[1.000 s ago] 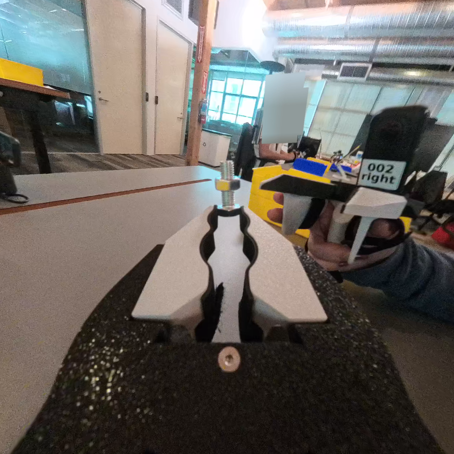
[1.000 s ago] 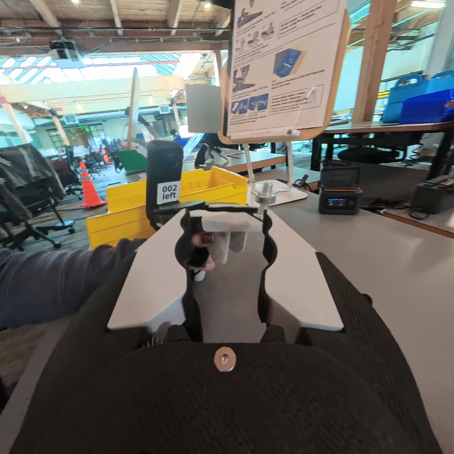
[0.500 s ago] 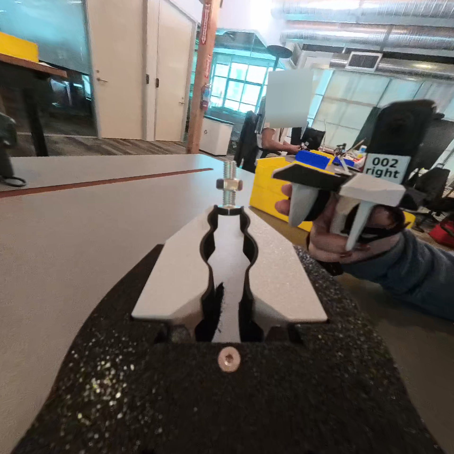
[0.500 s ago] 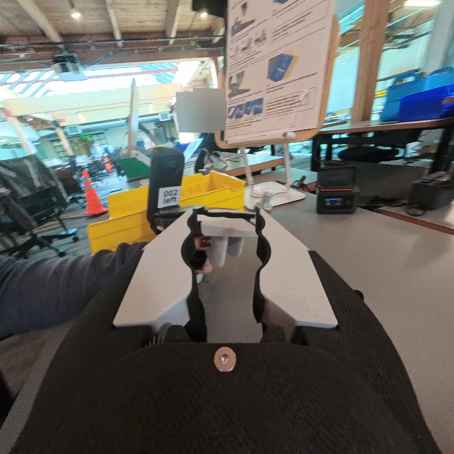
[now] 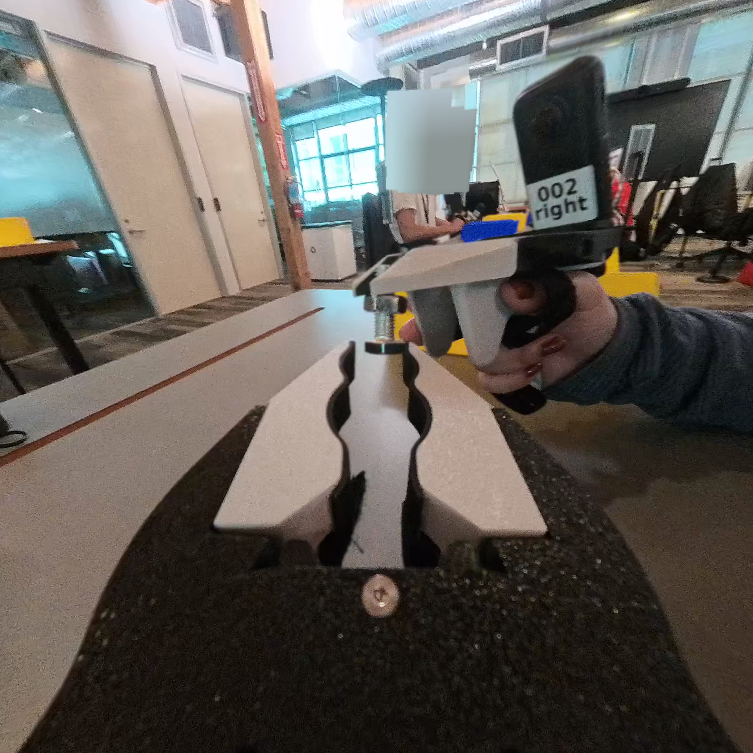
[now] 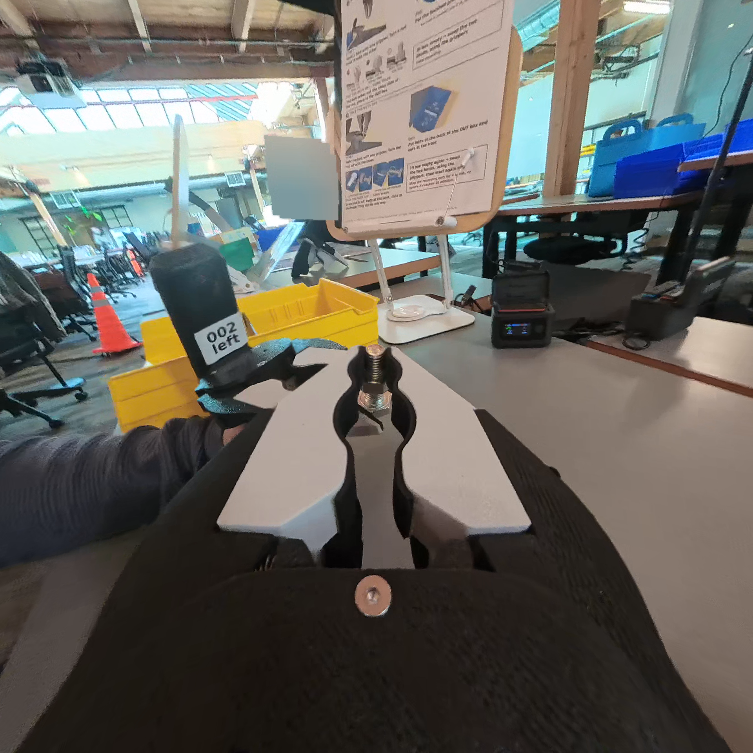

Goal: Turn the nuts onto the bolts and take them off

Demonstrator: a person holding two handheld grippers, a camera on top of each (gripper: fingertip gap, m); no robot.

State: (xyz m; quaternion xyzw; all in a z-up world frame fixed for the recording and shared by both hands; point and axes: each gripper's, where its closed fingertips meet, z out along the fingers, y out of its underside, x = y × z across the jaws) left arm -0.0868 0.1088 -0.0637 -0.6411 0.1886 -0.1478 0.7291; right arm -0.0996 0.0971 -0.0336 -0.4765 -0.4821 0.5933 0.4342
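My left gripper [image 5: 379, 349] is shut on the flat head of a steel bolt [image 5: 383, 326] and holds it upright just above the grey table [image 5: 122, 468]. A hex nut [image 5: 385, 303] sits on the thread, a short way above the head. My right gripper [image 6: 375, 368] reaches in from the right and has closed around the nut [image 6: 374, 398], which sits in the notch between its black pads. The bolt's threaded end [image 6: 375, 358] sticks up between the fingertips. The right gripper also shows in the left wrist view [image 5: 444, 265], level over the bolt, held by a hand.
Yellow bins [image 6: 309, 309] stand just off the table's edge behind the left gripper [image 6: 244, 366]. An instruction board on a white stand [image 6: 423, 114] and a small black device with a screen [image 6: 519, 322] stand at the back of the table. A person sits at a far desk.
My right gripper has moved in over the bolt and narrowed its jaws around the nut. My left gripper has kept its hold on the bolt.
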